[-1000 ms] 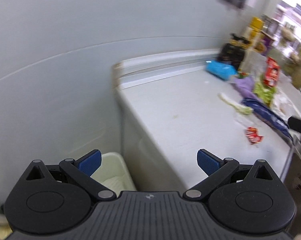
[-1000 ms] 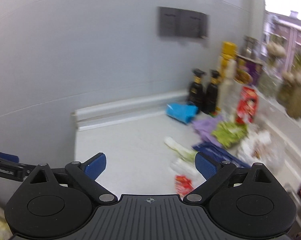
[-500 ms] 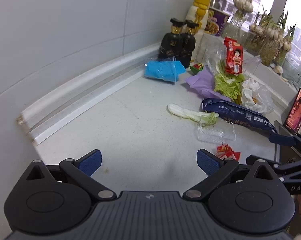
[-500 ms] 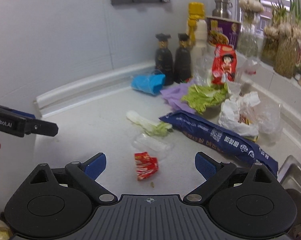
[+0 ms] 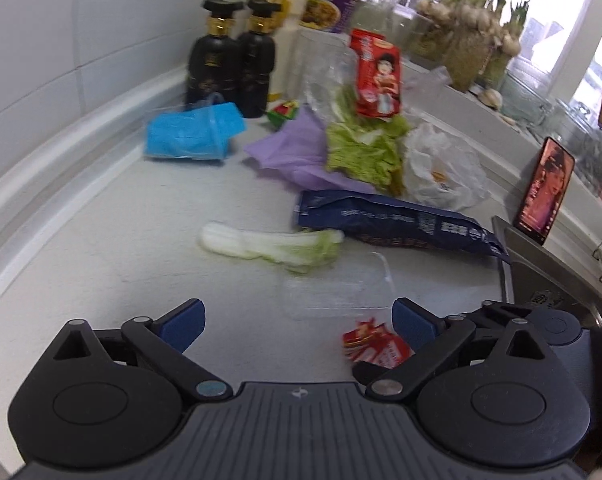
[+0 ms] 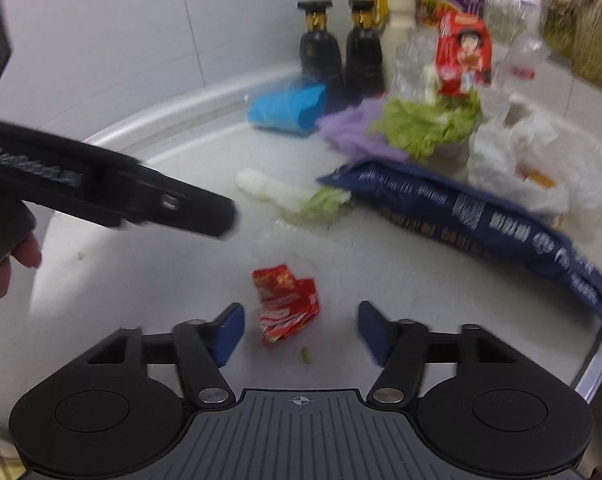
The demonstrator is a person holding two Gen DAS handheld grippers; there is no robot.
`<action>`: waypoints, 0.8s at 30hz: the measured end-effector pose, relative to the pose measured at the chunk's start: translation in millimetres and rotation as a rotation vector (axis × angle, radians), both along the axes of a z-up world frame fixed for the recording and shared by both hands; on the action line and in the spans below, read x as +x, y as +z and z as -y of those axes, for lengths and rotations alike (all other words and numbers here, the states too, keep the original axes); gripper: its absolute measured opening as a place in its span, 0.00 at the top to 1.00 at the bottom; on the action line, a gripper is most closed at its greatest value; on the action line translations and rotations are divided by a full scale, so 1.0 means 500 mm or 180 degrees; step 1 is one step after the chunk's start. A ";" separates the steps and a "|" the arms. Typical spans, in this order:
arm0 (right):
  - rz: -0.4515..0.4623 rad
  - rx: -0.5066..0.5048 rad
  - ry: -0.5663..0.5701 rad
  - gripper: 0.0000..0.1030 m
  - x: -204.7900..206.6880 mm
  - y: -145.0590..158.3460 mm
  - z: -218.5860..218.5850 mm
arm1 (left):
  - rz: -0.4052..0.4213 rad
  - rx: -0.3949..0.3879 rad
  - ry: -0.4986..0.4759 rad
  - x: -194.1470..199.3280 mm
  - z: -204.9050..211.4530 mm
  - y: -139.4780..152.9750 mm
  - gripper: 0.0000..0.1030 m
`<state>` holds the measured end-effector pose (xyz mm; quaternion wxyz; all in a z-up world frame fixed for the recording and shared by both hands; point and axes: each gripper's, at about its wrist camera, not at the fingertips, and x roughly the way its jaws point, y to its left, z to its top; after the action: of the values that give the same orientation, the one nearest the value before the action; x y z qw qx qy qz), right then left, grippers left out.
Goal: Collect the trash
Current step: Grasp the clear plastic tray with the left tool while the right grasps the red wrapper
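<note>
From the left wrist view, our left hand-held gripper (image 5: 297, 322) hangs over the pale grey counter (image 5: 113, 248) with its blue pads wide apart and nothing between them. A crumpled red foil wrapper (image 5: 375, 348) lies on the counter just inside the right pad, and a clear plastic tray (image 5: 337, 292) sits just beyond it. Farther on we see a pale cabbage stalk with a green leaf end (image 5: 269, 246), a long dark blue printed bag (image 5: 397, 222), a white plastic bag (image 5: 441, 170), a blue plastic bag (image 5: 193, 134) and two black bottles with gold necks (image 5: 233, 60) against the wall.

From the right wrist view, our right hand-held gripper (image 6: 301, 330) points down at the counter (image 6: 141, 304), its jaws closing. The crumpled red foil wrapper (image 6: 287, 302) lies between the blue pads, nearer the left one, and neither pad presses on it yet. The left hand-held gripper (image 6: 221, 210) reaches in from the left as a black, blurred bar, above the wrapper. The dark blue printed bag (image 6: 481, 212) lies to the right, the cabbage stalk (image 6: 297, 196) beyond.
</note>
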<state>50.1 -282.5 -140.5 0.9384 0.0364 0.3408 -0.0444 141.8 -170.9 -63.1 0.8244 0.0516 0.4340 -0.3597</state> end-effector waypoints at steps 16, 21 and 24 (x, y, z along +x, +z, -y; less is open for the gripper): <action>-0.0062 -0.0165 -0.0131 0.71 -0.067 -0.001 0.039 | 0.0145 0.0254 0.0165 -0.020 0.120 -0.038 0.02; -0.0067 -0.0145 -0.0233 0.71 -0.082 0.005 0.055 | 0.0170 0.0445 0.0374 -0.022 0.132 -0.055 0.17; -0.0064 -0.0123 -0.0266 0.71 -0.090 0.007 0.060 | 0.0224 0.0511 0.0428 -0.028 0.131 -0.056 0.26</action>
<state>5.1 -312.7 -136.9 0.9328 0.0320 0.3474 -0.0904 127.6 -236.5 -91.2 0.8546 0.1009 0.4347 -0.2657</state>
